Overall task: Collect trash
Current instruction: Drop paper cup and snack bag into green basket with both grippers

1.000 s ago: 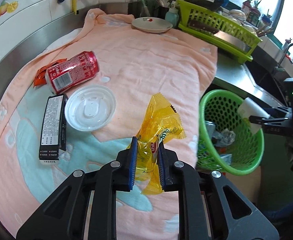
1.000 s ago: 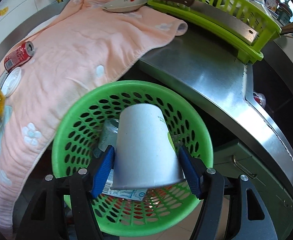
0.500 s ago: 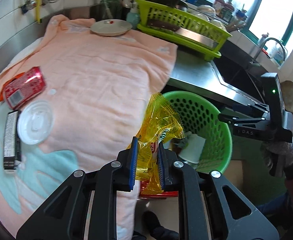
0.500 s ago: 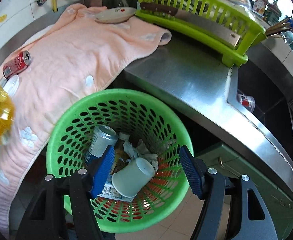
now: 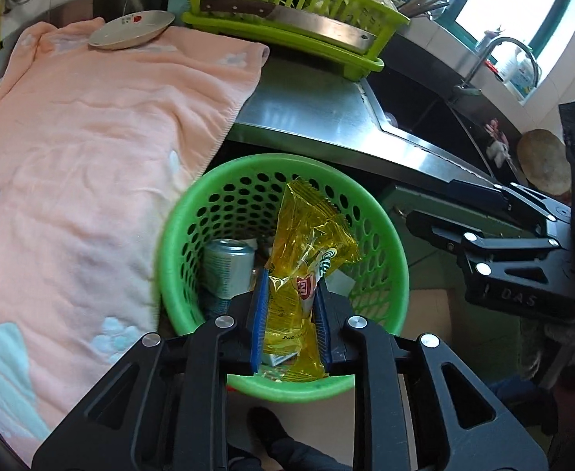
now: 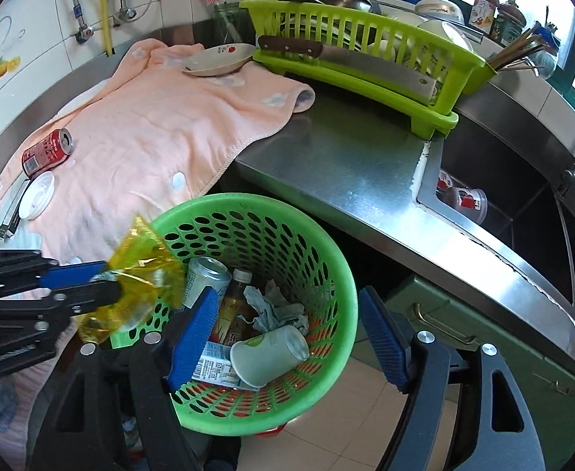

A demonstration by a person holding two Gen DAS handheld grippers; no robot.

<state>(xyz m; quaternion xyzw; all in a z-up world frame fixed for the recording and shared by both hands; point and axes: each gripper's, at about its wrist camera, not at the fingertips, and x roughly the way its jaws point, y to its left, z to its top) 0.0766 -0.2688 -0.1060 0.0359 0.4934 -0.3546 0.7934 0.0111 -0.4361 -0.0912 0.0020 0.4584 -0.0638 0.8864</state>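
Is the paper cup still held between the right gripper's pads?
No: the paper cup lies on its side inside the green basket, and the right gripper stands open above it.

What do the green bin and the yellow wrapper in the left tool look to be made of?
Green bin: looks like moulded plastic, glossy, walls perforated with regular holes. Yellow wrapper: thin translucent plastic film, probably; shiny, crinkled, light passes through it.
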